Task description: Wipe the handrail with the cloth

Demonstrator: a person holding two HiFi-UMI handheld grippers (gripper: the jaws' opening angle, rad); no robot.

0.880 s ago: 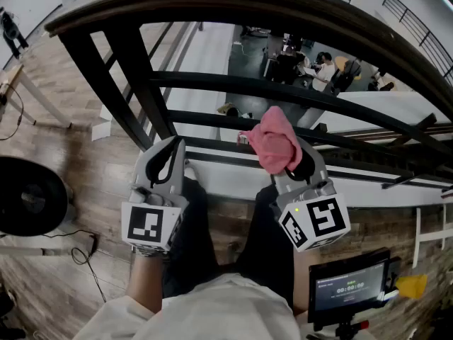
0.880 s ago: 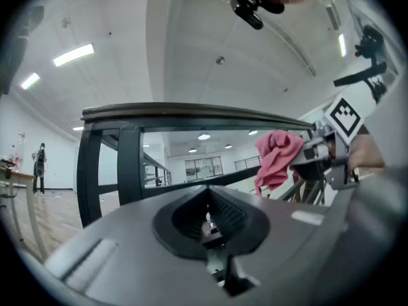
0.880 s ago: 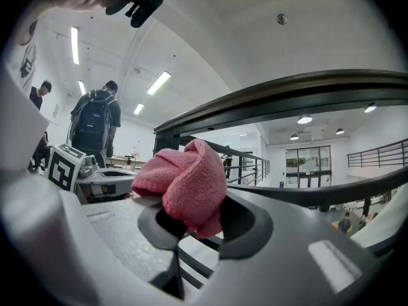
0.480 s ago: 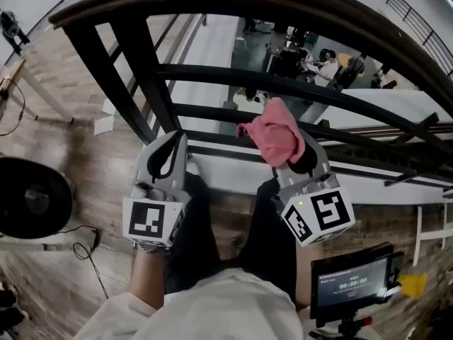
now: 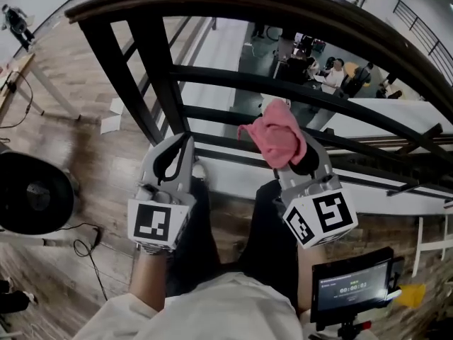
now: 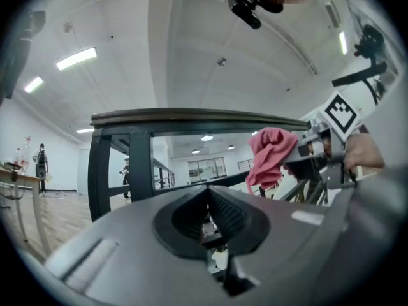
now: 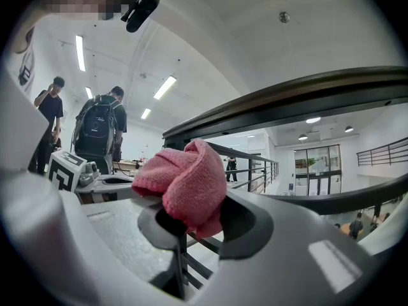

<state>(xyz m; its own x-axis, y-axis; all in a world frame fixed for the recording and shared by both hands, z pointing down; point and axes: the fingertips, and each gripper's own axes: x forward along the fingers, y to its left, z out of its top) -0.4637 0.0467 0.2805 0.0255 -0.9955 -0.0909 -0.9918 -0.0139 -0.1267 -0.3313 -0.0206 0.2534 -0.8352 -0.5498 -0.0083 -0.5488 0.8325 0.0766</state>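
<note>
**A:** Where is the cloth?

**B:** The pink cloth (image 5: 278, 137) is bunched in the right gripper (image 5: 296, 163). Its jaws are clamped on the lower folds, and most of the wad billows out above the tips. It hangs in front of the railing bars (image 5: 283, 87), below the handrail (image 5: 233, 6) and not touching it.

**A:** And the left gripper?

**B:** The left gripper (image 5: 172, 163) has its jaws pressed together on nothing. It sits beside the right one, near a dark post (image 5: 163, 83).

**A:** How will the cloth handle?

**B:** Light, soft and limp, I'd judge, so it should mould over the rail's top. Holding it low on the wad looks right, since that leaves the loose bulk free to rub. With too shallow a pinch, friction might drag it out.
</note>
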